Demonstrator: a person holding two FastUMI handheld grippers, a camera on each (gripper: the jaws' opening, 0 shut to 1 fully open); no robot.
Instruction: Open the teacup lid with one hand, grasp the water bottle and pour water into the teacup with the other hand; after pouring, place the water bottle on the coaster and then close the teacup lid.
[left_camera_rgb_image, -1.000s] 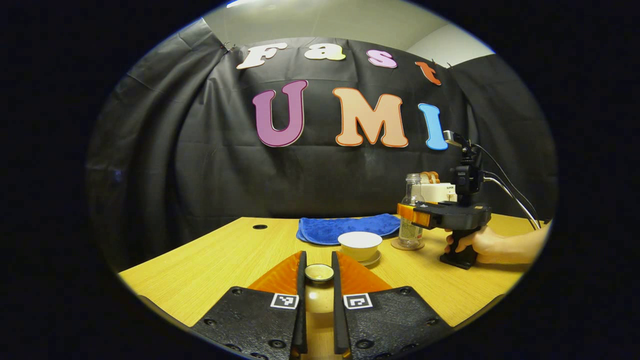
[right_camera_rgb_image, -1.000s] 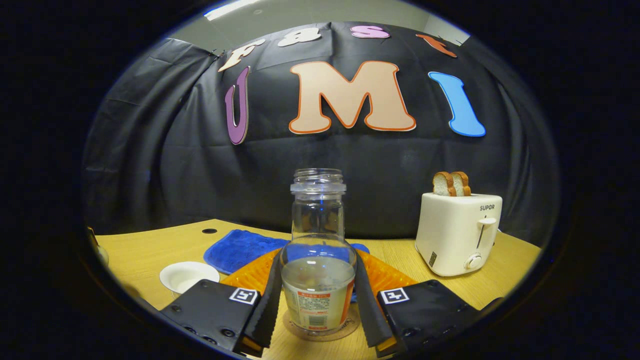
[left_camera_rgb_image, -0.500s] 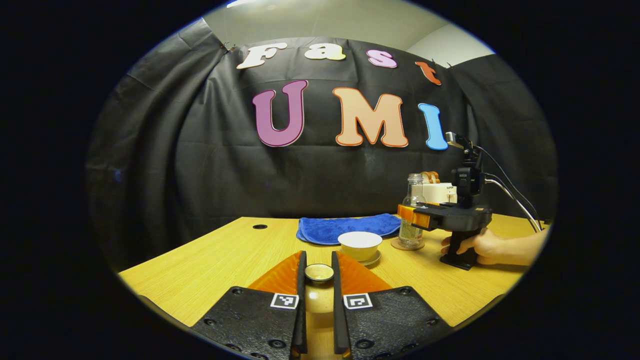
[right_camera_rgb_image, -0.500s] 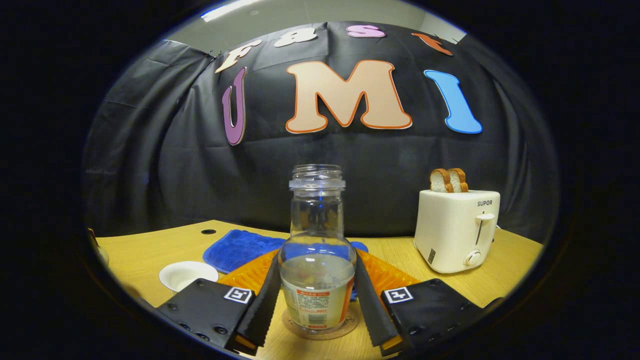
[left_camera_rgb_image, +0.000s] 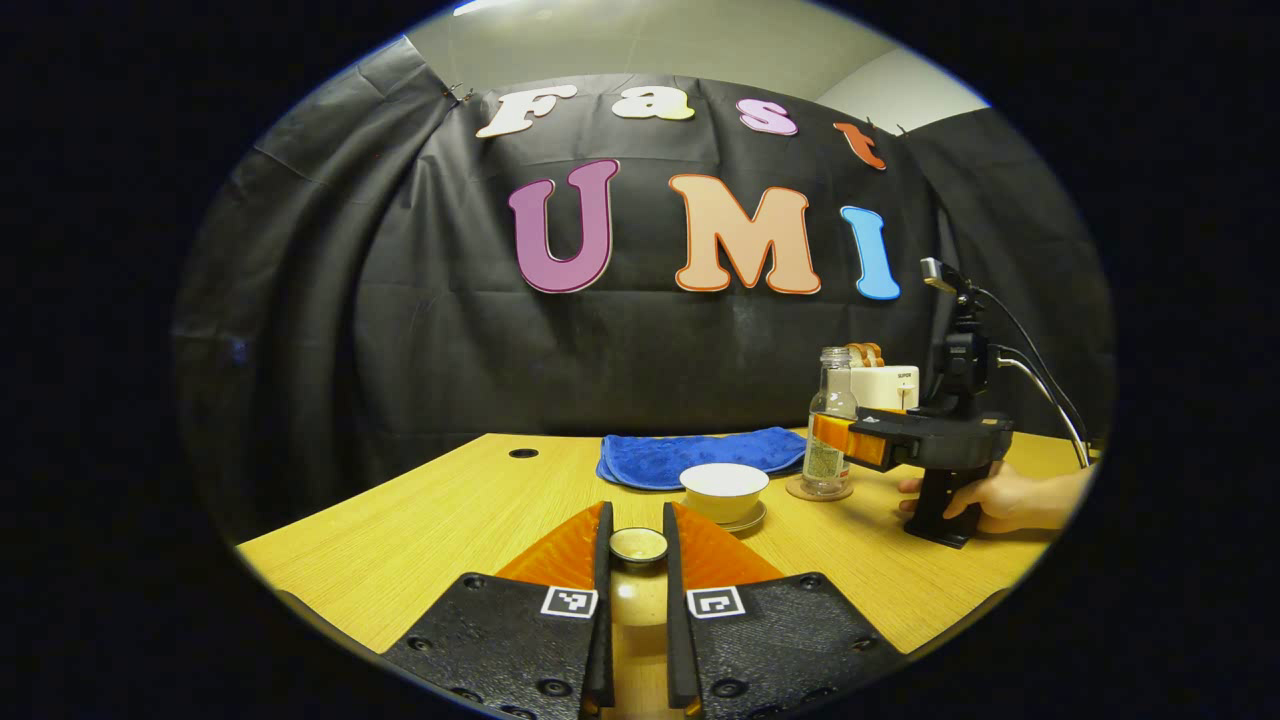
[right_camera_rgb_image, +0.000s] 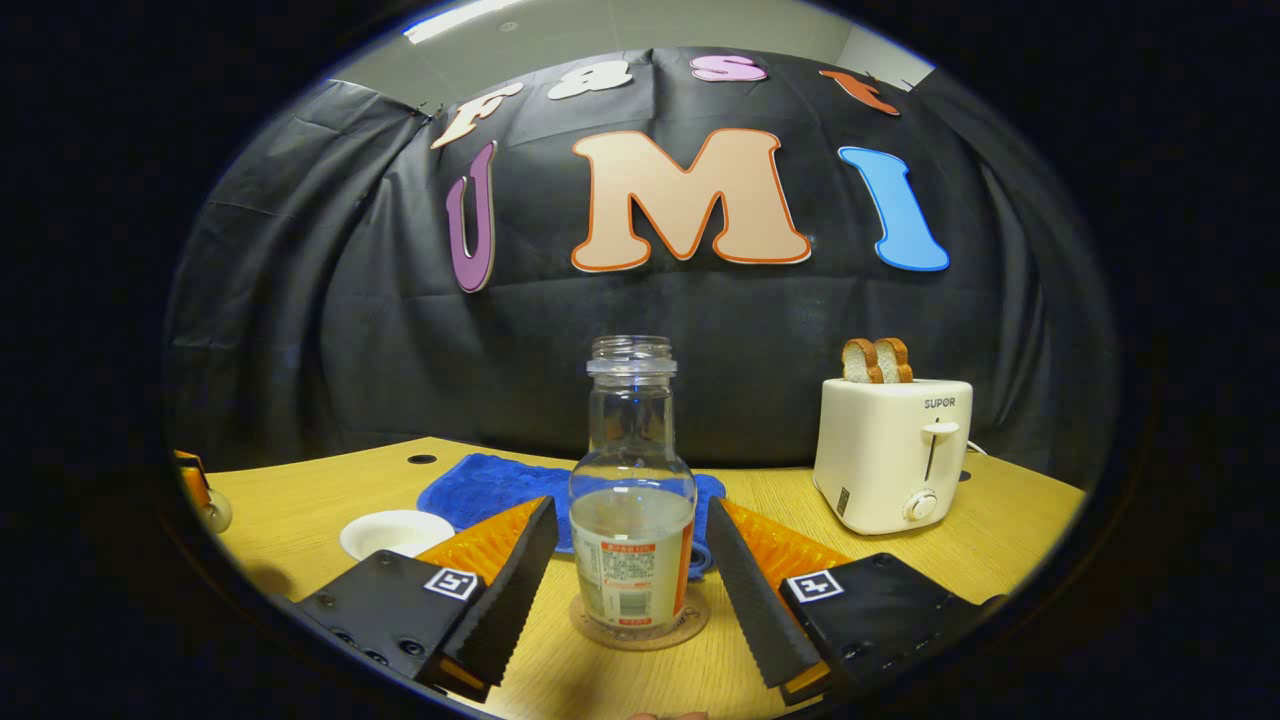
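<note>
My left gripper (left_camera_rgb_image: 638, 522) is shut on the small pale teacup lid (left_camera_rgb_image: 639, 545) and holds it just above the table near the front edge. Beyond it the white teacup (left_camera_rgb_image: 723, 488) stands uncovered on its saucer. The clear water bottle (right_camera_rgb_image: 632, 520), part full and uncapped, stands upright on the round coaster (right_camera_rgb_image: 640, 628). My right gripper (right_camera_rgb_image: 630, 515) is open; its fingers (right_camera_rgb_image: 505, 590) flank the bottle with a gap on both sides. From the left gripper view the right gripper (left_camera_rgb_image: 868, 445) sits right of the bottle (left_camera_rgb_image: 830, 440), held by a hand (left_camera_rgb_image: 990, 498).
A blue cloth (left_camera_rgb_image: 700, 455) lies behind the teacup near the booth wall. A white toaster (right_camera_rgb_image: 893, 455) with two bread slices stands at the back right. The teacup (right_camera_rgb_image: 397, 533) shows left of the bottle, with the left gripper (right_camera_rgb_image: 195, 488) at the far left edge.
My right gripper has opened, let go of the bottle and drawn back from it; the bottle stays on the coaster. The left gripper and lid have not moved.
</note>
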